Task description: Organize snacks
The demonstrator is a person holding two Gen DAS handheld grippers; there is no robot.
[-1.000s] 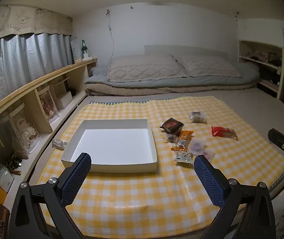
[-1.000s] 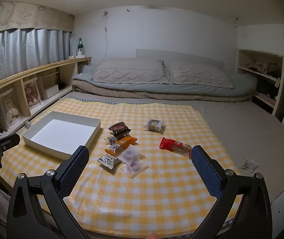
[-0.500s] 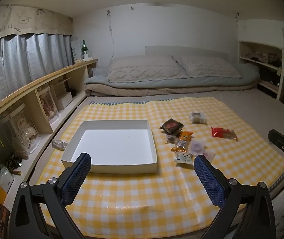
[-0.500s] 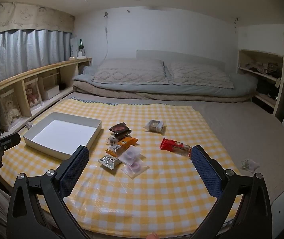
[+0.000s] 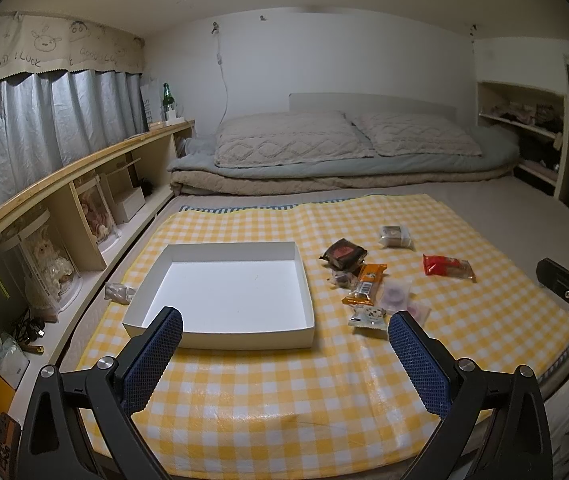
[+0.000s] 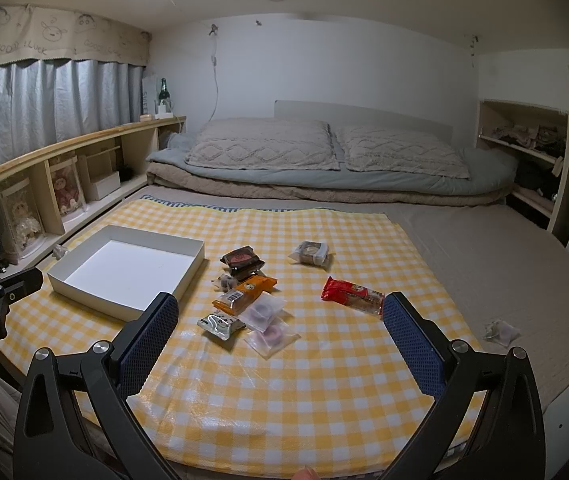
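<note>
Both grippers' fingers spread, empty; glossy crinkled snack packets [image 6: 244, 298] beside shallow white cardboard box [image 5: 220, 292]

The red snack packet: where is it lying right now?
In both wrist views the red snack packet lies alone on the yellow checked cloth, right of the snack cluster, with the orange bar its near left neighbour.

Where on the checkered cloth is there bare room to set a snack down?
Bare: inside the white box, and the near cloth between the snack cluster and the front edge. Crowded: right of the box, out to the red packet.
</note>
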